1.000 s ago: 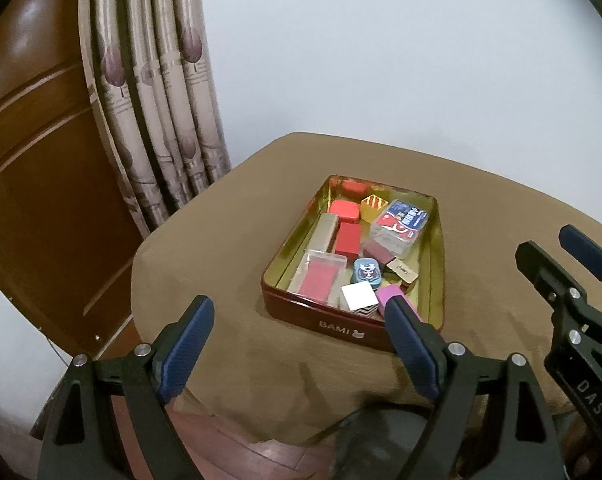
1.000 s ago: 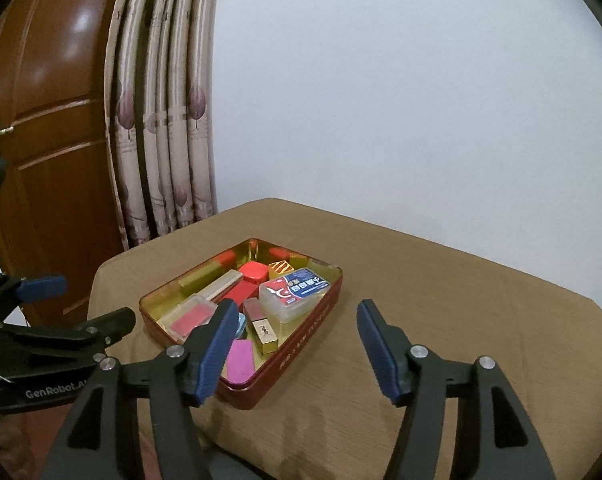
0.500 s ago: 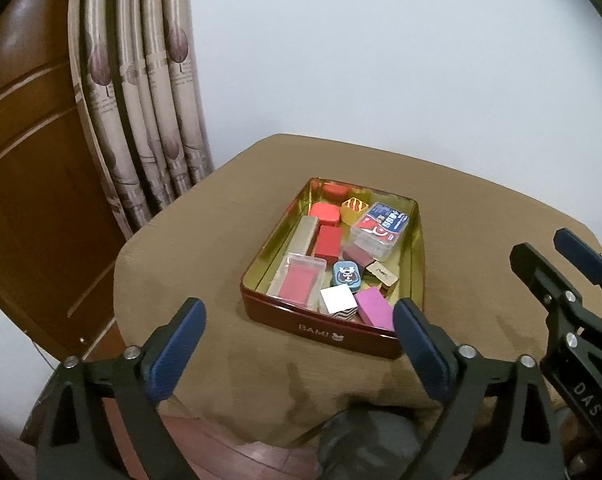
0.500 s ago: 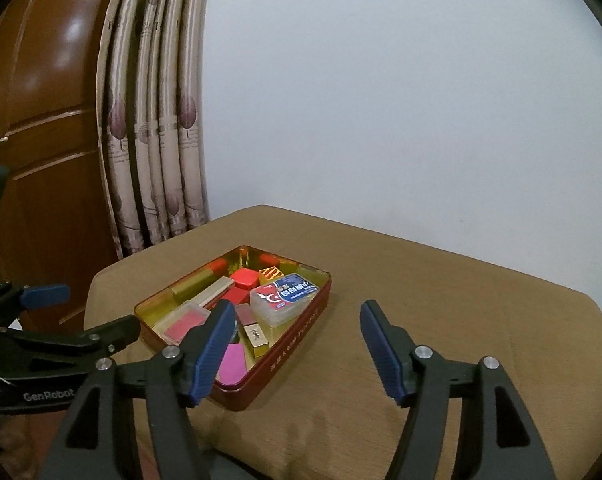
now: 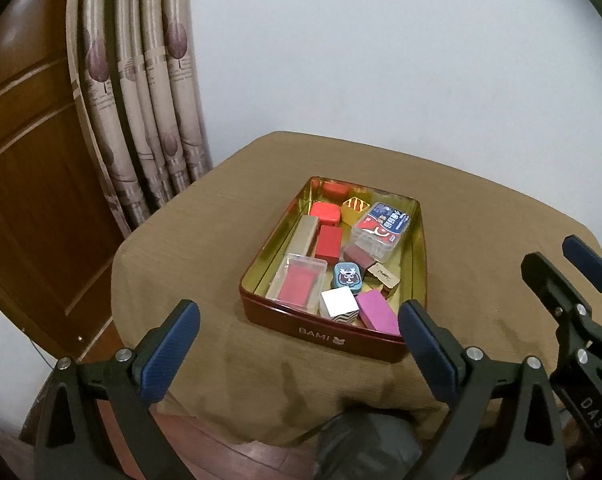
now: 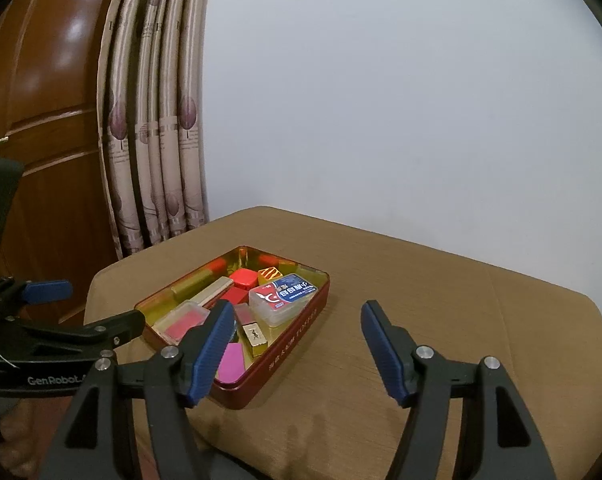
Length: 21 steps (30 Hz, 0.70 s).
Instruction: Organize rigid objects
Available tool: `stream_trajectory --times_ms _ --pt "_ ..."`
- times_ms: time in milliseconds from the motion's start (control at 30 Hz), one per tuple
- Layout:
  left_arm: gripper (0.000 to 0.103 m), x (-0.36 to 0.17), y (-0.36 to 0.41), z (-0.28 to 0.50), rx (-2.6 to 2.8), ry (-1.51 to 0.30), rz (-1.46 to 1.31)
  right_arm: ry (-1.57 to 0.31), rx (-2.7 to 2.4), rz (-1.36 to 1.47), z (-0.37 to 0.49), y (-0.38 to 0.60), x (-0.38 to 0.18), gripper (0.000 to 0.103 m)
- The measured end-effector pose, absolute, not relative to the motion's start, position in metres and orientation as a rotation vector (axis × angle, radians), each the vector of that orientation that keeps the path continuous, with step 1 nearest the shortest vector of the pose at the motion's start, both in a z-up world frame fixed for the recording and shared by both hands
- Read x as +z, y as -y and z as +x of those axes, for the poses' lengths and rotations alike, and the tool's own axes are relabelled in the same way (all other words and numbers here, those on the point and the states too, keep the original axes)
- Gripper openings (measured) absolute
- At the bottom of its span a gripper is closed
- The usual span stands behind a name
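A dark red tin with a gold inside sits on the tan table; it also shows in the right wrist view. It holds several small boxes: a pink block, a white cube, a clear case with a red card, a blue-labelled clear box and red boxes. My left gripper is open and empty, held in front of the tin's near wall. My right gripper is open and empty, over the table at the tin's right side.
The tan cloth-covered table stands against a white wall. A patterned curtain and a brown wooden door stand to the left. The table's near edge drops to a wooden floor.
Both grippers have pulled back and risen a little, so the tin looks smaller and farther. Both stay open and empty. The boxes in the tin have not moved.
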State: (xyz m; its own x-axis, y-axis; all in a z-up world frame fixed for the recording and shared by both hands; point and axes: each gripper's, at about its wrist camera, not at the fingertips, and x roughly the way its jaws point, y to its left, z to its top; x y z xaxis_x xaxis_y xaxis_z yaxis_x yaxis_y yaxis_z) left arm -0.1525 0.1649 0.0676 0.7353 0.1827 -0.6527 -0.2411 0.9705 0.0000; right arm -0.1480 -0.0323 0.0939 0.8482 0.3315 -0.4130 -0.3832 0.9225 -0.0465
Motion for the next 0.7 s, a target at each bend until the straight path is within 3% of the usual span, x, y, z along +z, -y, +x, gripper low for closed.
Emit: stream_trajectory --times_ms 700 --pt "0.102 0.0608 -0.1641 -0.1480 0.231 -0.639 -0.055 -0.408 0.376 -0.129 -0.1485 0.0288 0.0922 0.068"
